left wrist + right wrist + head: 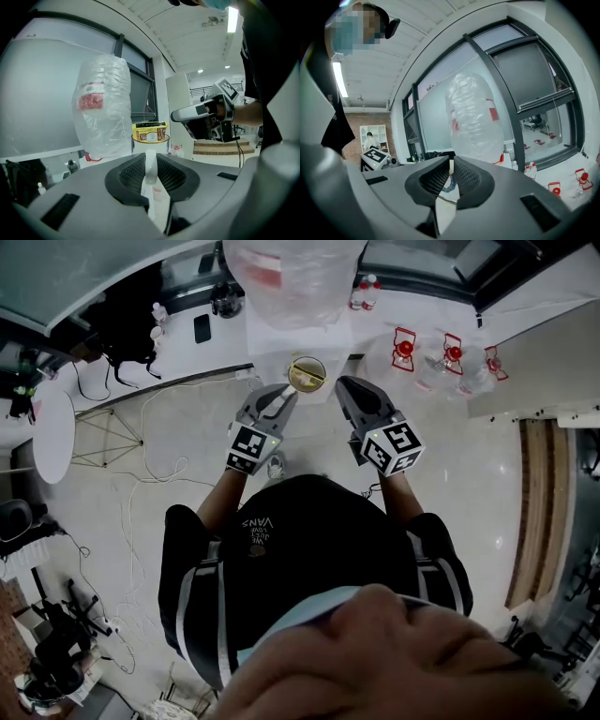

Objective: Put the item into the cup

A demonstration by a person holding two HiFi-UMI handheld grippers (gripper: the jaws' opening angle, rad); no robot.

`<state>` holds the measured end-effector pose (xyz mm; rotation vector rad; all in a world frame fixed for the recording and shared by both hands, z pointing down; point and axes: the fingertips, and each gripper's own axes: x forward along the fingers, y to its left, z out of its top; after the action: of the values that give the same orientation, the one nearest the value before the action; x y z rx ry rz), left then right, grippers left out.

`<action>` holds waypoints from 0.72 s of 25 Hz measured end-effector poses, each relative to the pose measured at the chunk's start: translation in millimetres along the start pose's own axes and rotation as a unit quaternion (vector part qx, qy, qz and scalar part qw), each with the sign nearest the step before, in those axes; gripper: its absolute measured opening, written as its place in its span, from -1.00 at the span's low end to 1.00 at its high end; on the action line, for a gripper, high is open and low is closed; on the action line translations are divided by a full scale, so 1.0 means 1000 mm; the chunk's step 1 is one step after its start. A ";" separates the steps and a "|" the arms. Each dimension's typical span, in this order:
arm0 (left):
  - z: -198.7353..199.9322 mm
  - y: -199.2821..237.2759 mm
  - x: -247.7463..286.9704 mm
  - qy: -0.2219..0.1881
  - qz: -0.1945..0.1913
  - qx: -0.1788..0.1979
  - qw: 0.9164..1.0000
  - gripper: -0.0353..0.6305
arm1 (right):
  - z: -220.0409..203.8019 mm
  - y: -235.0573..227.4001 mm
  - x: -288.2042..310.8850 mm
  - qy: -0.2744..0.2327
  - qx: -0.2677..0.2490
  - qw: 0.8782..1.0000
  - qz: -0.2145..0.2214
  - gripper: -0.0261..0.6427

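The person holds both grippers out level in front of the body, pointing at a white table (270,338) on the far side.

The left gripper (281,393) has its jaws closed most of the way, and the pads clamp a thin white item (150,165). It stands upright between the pads and shows only its edge. It has a rounded top and a trace of pink print lower down, but I cannot tell just what it is. In the left gripper view the item is on the near side of the paper cup (162,146), in line with it and outside it.

The cup stands on the near edge of the table. In the head view the two gripper tips are close to it, one on each side. A yellow packet (150,131) sticks up out of the cup's rim.

The right gripper (348,383) is to the right of the cup, with its tip at about the same depth as the left one. Its jaws are drawn together, with only a slim slit between the upper pads, and nothing is clamped there.

A tall clear plastic bag with a red label (292,277) stands on the table just beyond the cup. Farther right, on a separate counter, are clear jugs with red handles (404,349).
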<state>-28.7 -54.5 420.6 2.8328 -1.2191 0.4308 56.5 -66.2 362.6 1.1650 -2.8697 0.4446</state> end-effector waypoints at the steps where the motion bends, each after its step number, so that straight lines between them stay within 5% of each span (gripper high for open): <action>1: 0.000 0.000 -0.002 0.000 0.002 -0.001 1.000 -0.65 | -0.001 0.001 -0.002 -0.003 0.005 1.000 0.000 -0.77; 18: -0.002 -0.005 -0.023 -0.003 0.025 -0.021 0.999 -0.65 | -0.026 0.006 -0.018 0.006 0.018 1.000 0.001 -0.78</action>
<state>-40.6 -34.1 417.0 2.7777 -1.2857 0.3935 62.6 -43.2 383.6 1.1596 -2.8655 0.5038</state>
